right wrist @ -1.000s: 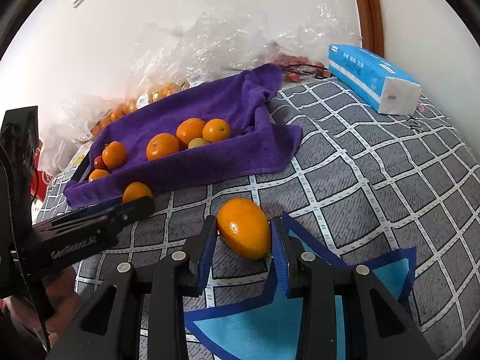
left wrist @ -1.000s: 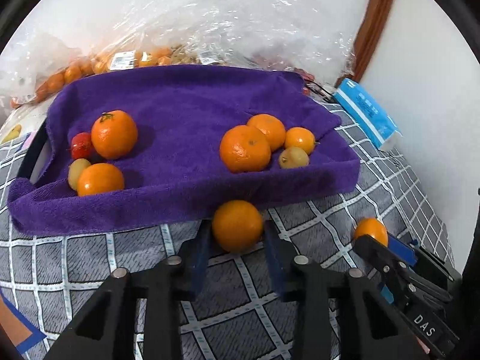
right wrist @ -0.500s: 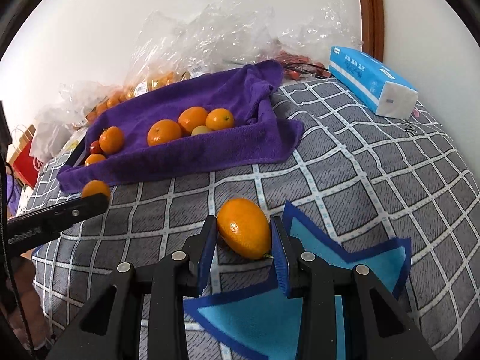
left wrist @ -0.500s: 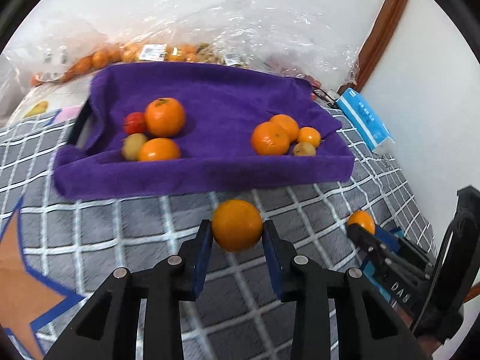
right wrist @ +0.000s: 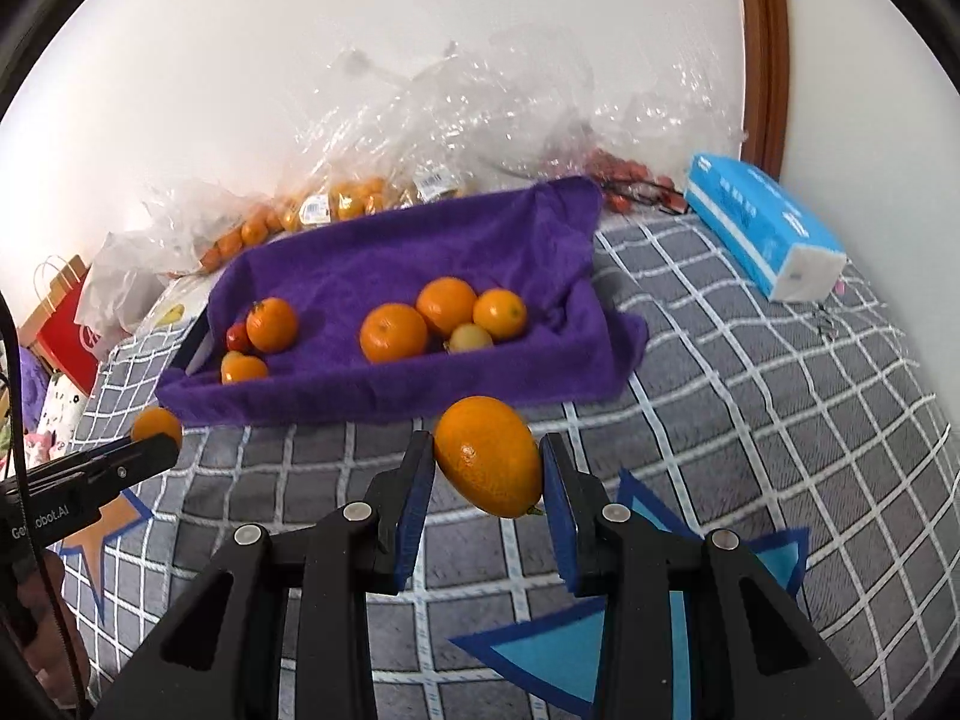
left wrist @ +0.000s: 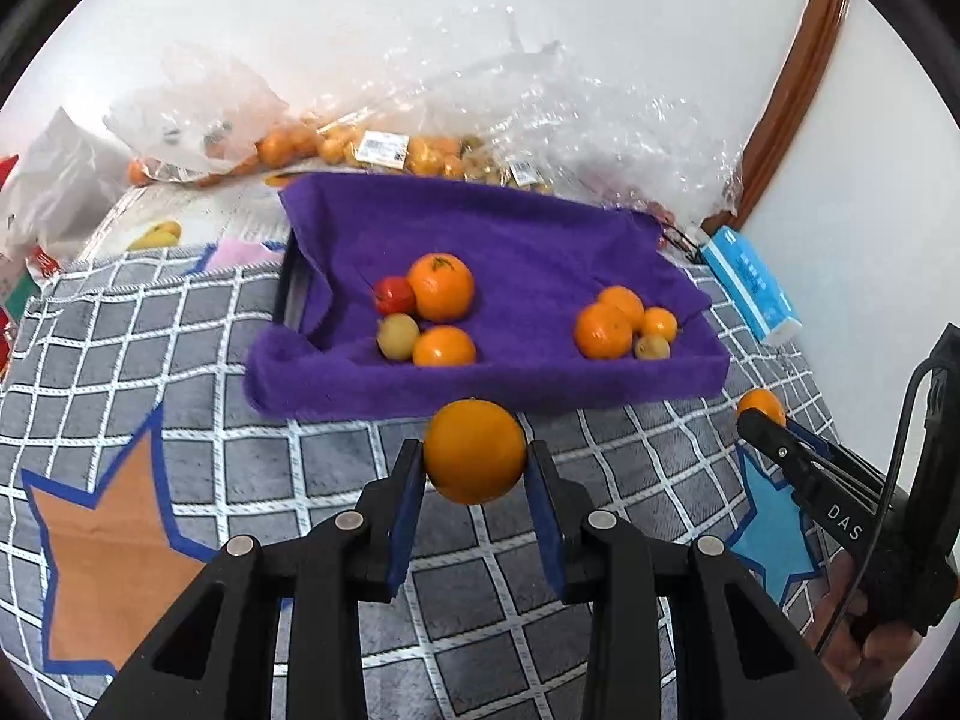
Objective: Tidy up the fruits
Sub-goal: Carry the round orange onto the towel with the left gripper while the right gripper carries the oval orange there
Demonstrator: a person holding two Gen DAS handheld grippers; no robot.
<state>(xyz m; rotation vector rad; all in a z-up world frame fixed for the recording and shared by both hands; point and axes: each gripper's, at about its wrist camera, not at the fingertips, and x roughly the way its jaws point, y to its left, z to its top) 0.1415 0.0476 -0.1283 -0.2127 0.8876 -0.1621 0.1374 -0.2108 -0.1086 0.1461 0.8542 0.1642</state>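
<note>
My left gripper point(left wrist: 474, 474) is shut on a round orange point(left wrist: 474, 450), held in the air in front of the purple towel-lined tray point(left wrist: 540, 240). My right gripper point(right wrist: 487, 477) is shut on an oval orange fruit point(right wrist: 487, 456), also lifted off the checked blanket. In the tray lie two groups of fruit: a red one point(left wrist: 395, 294), a large orange point(left wrist: 441, 286), a yellowish one and an orange on the left; several oranges point(left wrist: 603, 330) and a small yellowish fruit on the right. In the left wrist view the right gripper's oval fruit point(left wrist: 761, 405) shows at the right edge.
A grey checked blanket point(right wrist: 780, 396) with star patches covers the surface. Clear plastic bags with more oranges point(left wrist: 372, 150) lie behind the tray against the wall. A blue tissue pack point(right wrist: 762, 228) lies at the right. Red and white bags point(right wrist: 66, 324) stand at the left.
Both grippers have risen and drawn back from the tray with their fruit still gripped. The left one moved further, so the tray now looks smaller and farther off.
</note>
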